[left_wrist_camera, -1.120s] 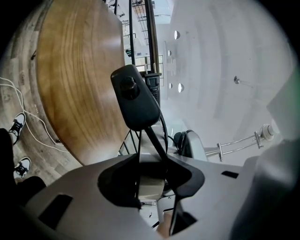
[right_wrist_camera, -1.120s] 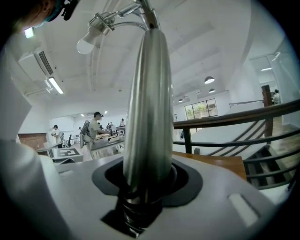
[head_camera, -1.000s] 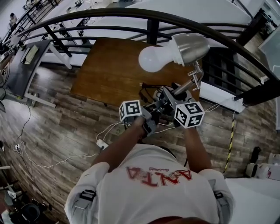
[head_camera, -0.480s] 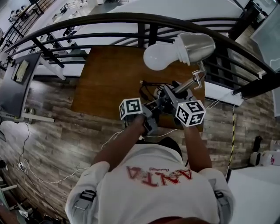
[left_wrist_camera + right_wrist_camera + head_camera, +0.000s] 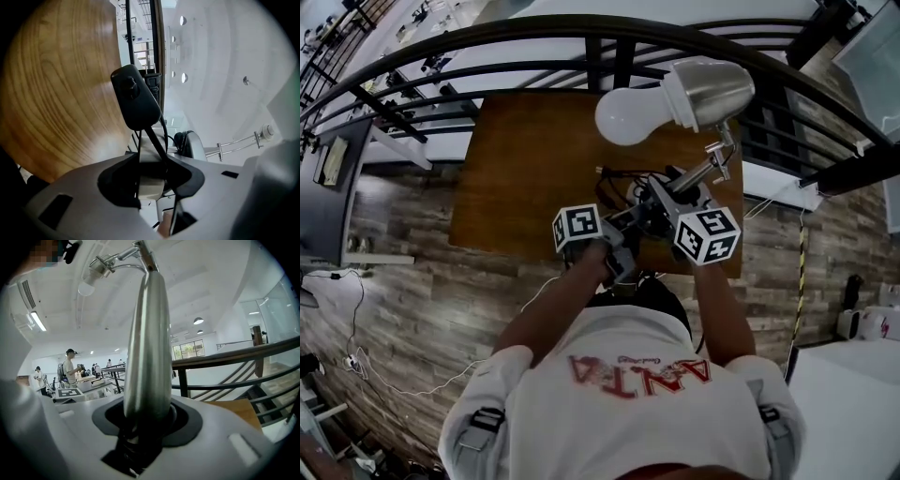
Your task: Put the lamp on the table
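You have the lamp (image 5: 705, 89) up between both tools, over the near right part of the brown wooden table (image 5: 520, 169). Its silver shade and big white bulb (image 5: 623, 117) lean out over the far right corner, close to the dark railing (image 5: 534, 37) behind. Your right tool (image 5: 667, 202) is closed round the lamp's shiny metal stem (image 5: 145, 343). In the right gripper view the stem rises straight out from between the jaws and ends in a jointed bracket at the top. The jaws stand fairly wide because the stem fills them. Your left tool (image 5: 619, 234) sits just beside the right one, with its marker cube towards you. It grips the lamp lower down. In the left gripper view a pale bar stands between the jaws, with a black paddle-shaped part (image 5: 135, 98) with a small knob above it. A black cord (image 5: 159, 140) runs down alongside into the jaws. The wood grain of the table fills the left of that view, close by. You cannot tell from any view whether the lamp's lower end touches the table. Wood-plank floor (image 5: 412, 272) lies on your side of the table, with thin white cables on it.
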A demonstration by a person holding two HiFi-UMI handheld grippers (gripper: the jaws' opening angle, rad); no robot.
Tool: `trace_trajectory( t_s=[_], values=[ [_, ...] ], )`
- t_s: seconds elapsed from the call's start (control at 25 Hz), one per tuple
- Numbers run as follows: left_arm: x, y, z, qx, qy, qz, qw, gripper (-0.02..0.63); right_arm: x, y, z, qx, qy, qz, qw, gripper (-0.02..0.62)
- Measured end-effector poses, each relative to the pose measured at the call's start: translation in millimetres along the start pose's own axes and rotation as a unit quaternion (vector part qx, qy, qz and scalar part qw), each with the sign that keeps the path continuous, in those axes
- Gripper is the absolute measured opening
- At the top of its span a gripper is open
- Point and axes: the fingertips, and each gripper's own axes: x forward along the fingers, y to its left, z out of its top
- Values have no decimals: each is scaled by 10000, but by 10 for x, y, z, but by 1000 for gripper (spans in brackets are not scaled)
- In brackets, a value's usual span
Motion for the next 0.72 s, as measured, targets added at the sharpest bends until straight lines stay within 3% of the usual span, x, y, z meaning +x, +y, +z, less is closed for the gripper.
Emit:
trace_trajectory(
  t_s=[0.32,0.72],
  values=[
    [292,70,217,-89,59,96,9999,153,200,-339,-4,110,79,-30,9999,179],
    [1170,240,566,-175,114,219,9995,153,472,-1265,-31,156,116,-4,9998,179]
  ],
)
